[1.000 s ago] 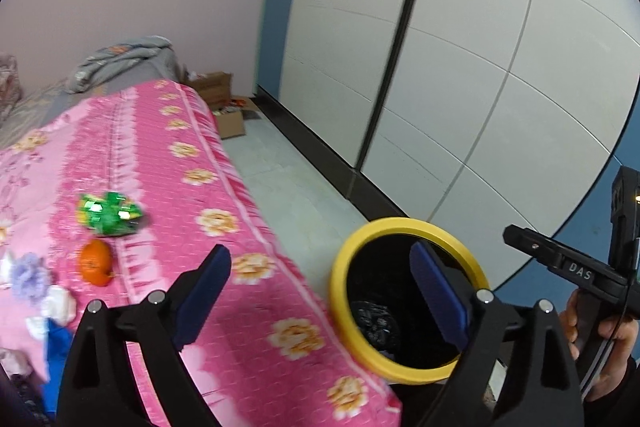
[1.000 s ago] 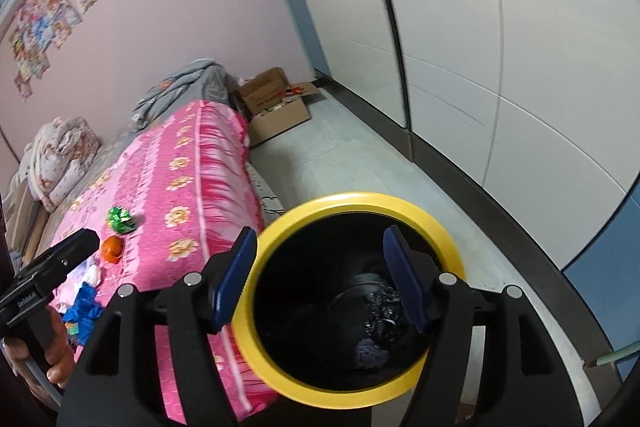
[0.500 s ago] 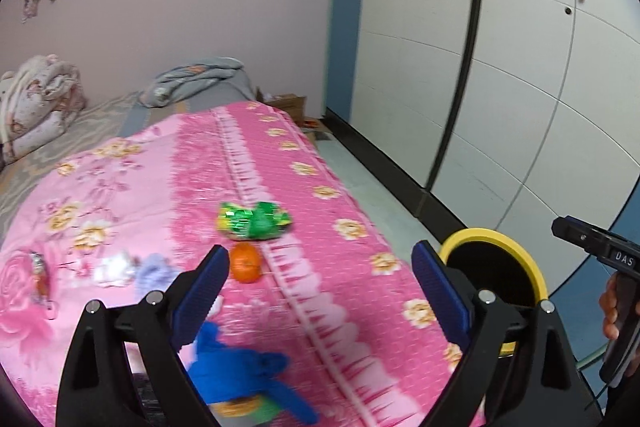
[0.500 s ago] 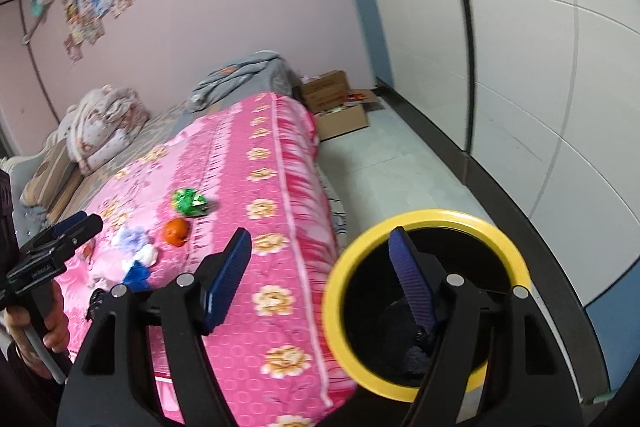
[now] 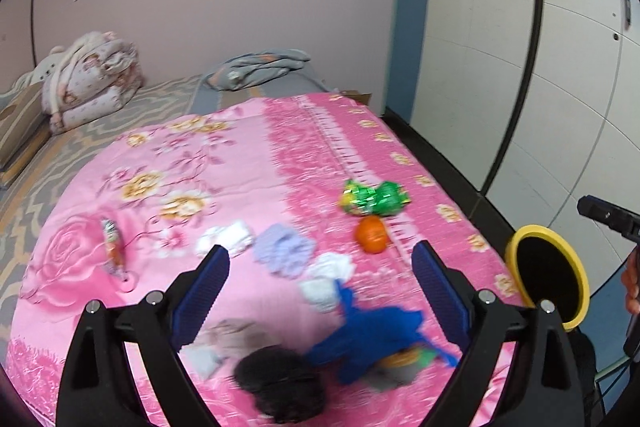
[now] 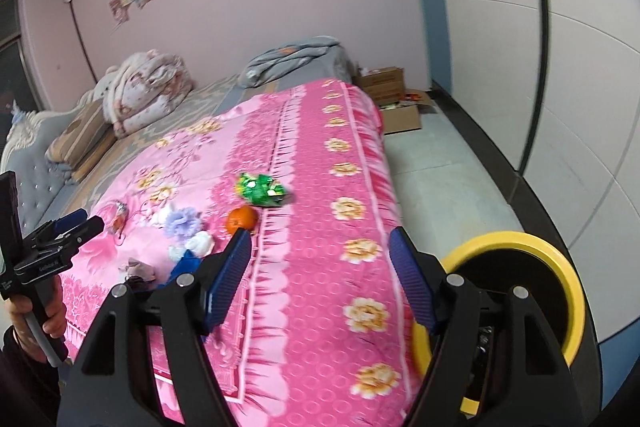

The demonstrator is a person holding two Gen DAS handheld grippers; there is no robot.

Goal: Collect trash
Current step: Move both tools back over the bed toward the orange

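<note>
Ahead of the empty, wide-open left gripper [image 5: 320, 291], nearer than the likewise spread right gripper [image 6: 320, 275], the crumpled tissues [image 5: 326, 277] are found.

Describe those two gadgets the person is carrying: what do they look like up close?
Each tool is a black plastic frame with two angled arms, silver screws at the joints and ribbed blue pads on the fingers. The left tool and right tool match. Seen from the side, the left one has a pistol-style handle with white lettering and a pale cable. A dark sleeve shows.

Both views swung from yellow bin [image 6: 560, 267] toward pink bedspread [image 5: 280, 155].
</note>
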